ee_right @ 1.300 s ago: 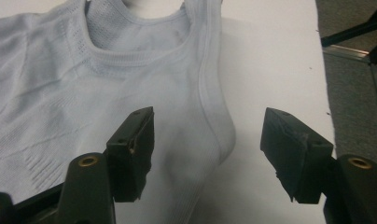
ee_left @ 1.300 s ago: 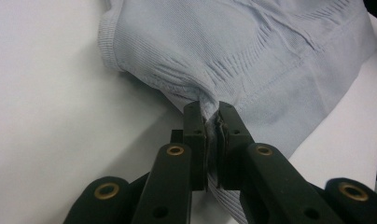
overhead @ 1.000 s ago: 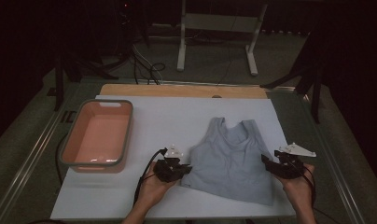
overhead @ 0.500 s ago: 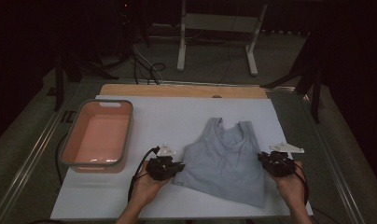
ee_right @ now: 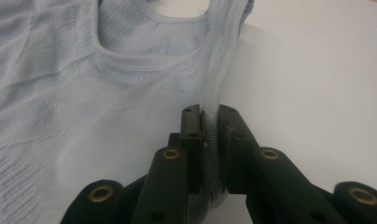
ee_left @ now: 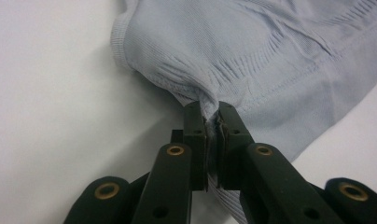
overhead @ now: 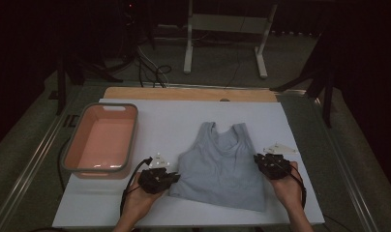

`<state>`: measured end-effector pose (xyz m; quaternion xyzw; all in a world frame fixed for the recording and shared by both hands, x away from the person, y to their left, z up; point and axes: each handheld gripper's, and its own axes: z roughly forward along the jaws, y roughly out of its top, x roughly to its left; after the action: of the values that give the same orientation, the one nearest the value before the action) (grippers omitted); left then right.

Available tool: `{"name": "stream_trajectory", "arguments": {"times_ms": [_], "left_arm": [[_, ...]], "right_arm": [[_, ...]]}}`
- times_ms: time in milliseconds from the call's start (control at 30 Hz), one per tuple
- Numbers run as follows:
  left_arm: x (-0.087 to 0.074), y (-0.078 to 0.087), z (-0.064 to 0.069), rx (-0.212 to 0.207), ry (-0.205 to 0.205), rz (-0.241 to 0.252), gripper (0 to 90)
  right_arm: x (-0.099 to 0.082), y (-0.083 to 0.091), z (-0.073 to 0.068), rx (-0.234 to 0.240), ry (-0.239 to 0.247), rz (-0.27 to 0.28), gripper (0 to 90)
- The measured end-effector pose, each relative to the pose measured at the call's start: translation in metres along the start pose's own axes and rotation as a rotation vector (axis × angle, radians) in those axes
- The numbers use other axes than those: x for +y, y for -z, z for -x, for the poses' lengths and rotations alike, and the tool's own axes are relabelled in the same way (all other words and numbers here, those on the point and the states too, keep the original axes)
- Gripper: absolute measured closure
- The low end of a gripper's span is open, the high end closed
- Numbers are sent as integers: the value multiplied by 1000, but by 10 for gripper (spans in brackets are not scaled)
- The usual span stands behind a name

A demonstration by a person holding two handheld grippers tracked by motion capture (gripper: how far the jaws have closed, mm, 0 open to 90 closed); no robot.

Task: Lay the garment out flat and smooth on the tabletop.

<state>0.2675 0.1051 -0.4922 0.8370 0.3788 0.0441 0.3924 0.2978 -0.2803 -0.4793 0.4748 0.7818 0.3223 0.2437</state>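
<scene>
A light blue ribbed tank top (overhead: 220,169) lies flat on the white table top (overhead: 184,121), straps pointing away from me. My left gripper (overhead: 173,178) is shut on the garment's lower left side; in the left gripper view the jaws (ee_left: 208,109) pinch a bunched fold of the fabric (ee_left: 252,60). My right gripper (overhead: 258,159) sits at the top's right edge below the armhole. Its jaws (ee_right: 209,112) have just been closing and now clamp the hem strip of the tank top (ee_right: 84,107) between the pads.
A pink tub with a grey rim (overhead: 109,105) stands on the left of the table. A wooden strip (overhead: 188,94) runs along the far edge. Beyond it stand a metal frame (overhead: 225,29) and loose cables (overhead: 155,72) on the dark floor.
Both hands have shifted to the left, and the tank top has slid left with them. The right gripper's jaws have closed on the top's right edge.
</scene>
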Motion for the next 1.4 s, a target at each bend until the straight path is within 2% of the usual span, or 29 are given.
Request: {"name": "stream_trajectory", "arguments": {"times_ms": [233,367,467,600,767,900,1100,1400], "left_arm": [[-7,3,8,-13,0,-9,853],[-12,5,17,-50,2,-16,853],[-13,5,20,-60,-5,-18,850],[-8,6,17,-63,3,20,797],[5,8,14,-41,8,81,670],[17,2,10,-14,16,107,601],[30,-14,0,41,26,107,575],[36,-36,-15,88,70,64,587]], "right_arm": [[2,-1,-1,6,4,2,813],[1,0,1,6,3,4,815],[1,1,3,5,5,5,817],[0,3,4,1,2,5,818],[-1,5,7,-4,0,-3,819],[-3,8,8,-8,-4,-6,819],[-6,11,10,-8,-11,-9,820],[-8,13,12,-6,-8,-15,820]]}}
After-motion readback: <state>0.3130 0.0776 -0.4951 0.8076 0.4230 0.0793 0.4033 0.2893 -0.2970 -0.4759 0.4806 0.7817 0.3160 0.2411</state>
